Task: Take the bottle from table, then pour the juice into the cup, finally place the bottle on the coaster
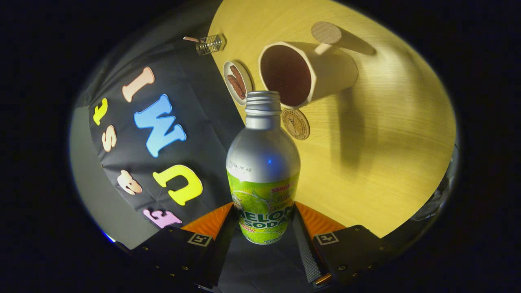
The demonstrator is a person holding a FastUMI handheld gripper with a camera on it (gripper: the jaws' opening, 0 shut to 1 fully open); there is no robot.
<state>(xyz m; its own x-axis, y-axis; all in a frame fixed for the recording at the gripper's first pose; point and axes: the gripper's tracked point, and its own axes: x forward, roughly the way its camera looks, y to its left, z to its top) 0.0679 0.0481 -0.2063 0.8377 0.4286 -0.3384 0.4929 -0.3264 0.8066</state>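
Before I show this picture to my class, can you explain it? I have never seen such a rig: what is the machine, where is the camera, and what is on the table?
There is no robot arm. A person holds a two-finger gripper by hand, and a fisheye camera riding on it looks forward along the fingers. The whole view is tipped, because the gripper is tilted. Both fingers press on a bottle, its open neck pointing at the mouth of a white cup, dark inside. Next to the cup on the yellow table lie a round coaster and a small dish of brown pieces.
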